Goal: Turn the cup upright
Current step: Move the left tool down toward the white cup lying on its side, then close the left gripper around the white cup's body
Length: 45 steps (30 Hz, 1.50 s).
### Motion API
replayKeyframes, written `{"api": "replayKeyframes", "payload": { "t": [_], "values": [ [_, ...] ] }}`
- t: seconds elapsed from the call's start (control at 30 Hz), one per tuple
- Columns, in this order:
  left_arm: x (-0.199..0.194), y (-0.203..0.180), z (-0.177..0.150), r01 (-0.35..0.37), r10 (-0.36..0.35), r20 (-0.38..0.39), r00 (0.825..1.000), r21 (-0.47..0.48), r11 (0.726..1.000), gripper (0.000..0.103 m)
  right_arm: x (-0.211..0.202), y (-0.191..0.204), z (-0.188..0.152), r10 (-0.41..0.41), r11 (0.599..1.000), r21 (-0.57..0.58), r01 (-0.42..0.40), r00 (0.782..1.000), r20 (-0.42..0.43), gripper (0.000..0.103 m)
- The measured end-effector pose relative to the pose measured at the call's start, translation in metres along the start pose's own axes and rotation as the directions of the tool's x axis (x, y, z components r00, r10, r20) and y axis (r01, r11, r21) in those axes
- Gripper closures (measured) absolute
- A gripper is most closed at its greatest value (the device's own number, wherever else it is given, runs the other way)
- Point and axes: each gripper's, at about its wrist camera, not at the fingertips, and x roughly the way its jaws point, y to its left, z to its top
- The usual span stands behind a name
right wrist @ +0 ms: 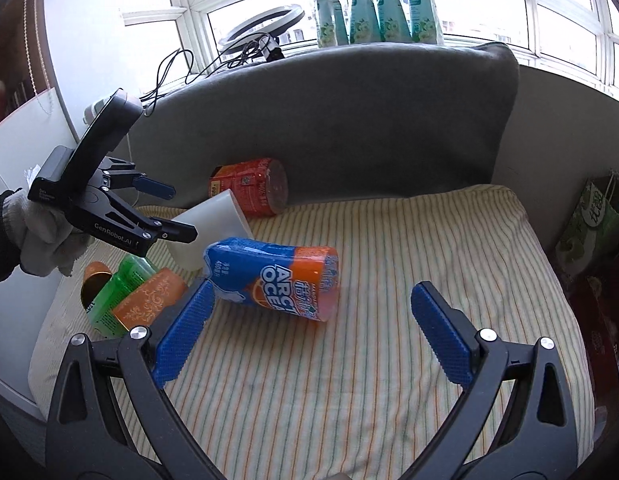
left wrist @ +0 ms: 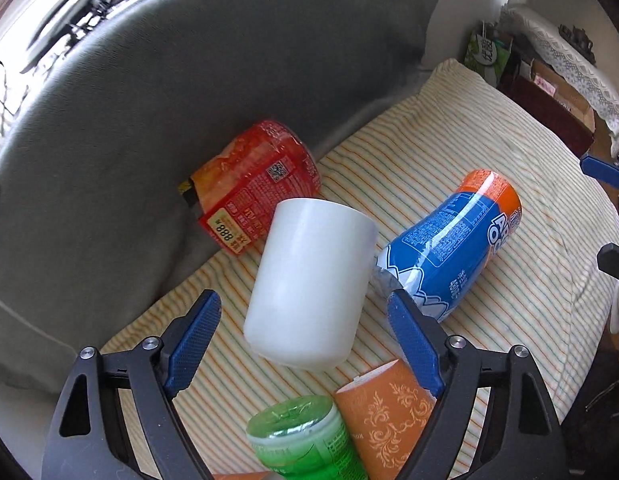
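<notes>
A plain white cup point(left wrist: 309, 284) lies on its side on the striped cushion point(left wrist: 509, 184), its closed bottom toward the left wrist camera. It also shows in the right wrist view point(right wrist: 213, 220), partly behind the left gripper. My left gripper point(left wrist: 303, 314) is open, its blue pads on either side of the cup and apart from it. In the right wrist view the left gripper point(right wrist: 181, 212) hangs just above and left of the cup. My right gripper point(right wrist: 313, 320) is open and empty over the cushion's front middle.
A red bottle point(left wrist: 253, 184) lies against the grey backrest point(left wrist: 189, 80). A blue and orange bottle point(left wrist: 449, 240) lies right of the cup. A green bottle point(left wrist: 305, 440) and an orange patterned cup point(left wrist: 385, 416) lie at the front left. Bags point(right wrist: 589, 216) stand right of the seat.
</notes>
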Motion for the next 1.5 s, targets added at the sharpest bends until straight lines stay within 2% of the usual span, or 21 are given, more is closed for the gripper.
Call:
{"api": "replayKeyframes", "payload": {
  "t": [0.43,0.57,0.7,0.87,1.0,1.03,1.5],
  "values": [
    [0.046,-0.006,0.022,0.032,-0.021,-0.139,0.99,0.073,0.997,0.018,0.003,-0.022,-0.007,-0.015,0.998,0.055,0.015,1.0,0.0,0.003],
    [0.057,-0.007,0.025,0.034,-0.022,-0.152,0.988,0.081,0.996,0.018,0.006,-0.023,-0.007,-0.012,0.998,0.057,0.012,1.0,-0.005,0.003],
    [0.064,-0.004,0.023,0.028,-0.014,-0.159,0.987,0.084,0.996,0.026,0.007,-0.023,-0.008,-0.016,0.998,0.06,0.017,1.0,-0.004,0.003],
    [0.073,-0.003,0.022,0.026,-0.012,-0.151,0.988,0.087,0.996,0.026,0.007,-0.024,-0.007,-0.02,0.998,0.064,0.02,1.0,-0.003,0.003],
    [0.072,-0.004,0.019,0.014,0.0,-0.145,0.989,0.097,0.995,0.026,0.006,-0.025,-0.007,-0.023,0.998,0.063,0.023,1.0,0.002,0.003],
    [0.059,-0.008,0.016,0.011,0.003,-0.144,0.99,0.098,0.995,0.026,0.006,-0.025,-0.007,-0.024,0.998,0.063,0.024,1.0,0.002,0.003],
    [0.013,-0.002,0.013,-0.051,0.059,-0.083,0.995,0.087,0.995,0.027,-0.002,-0.025,-0.01,-0.024,0.997,0.069,0.023,1.0,0.015,0.003]
  ]
}}
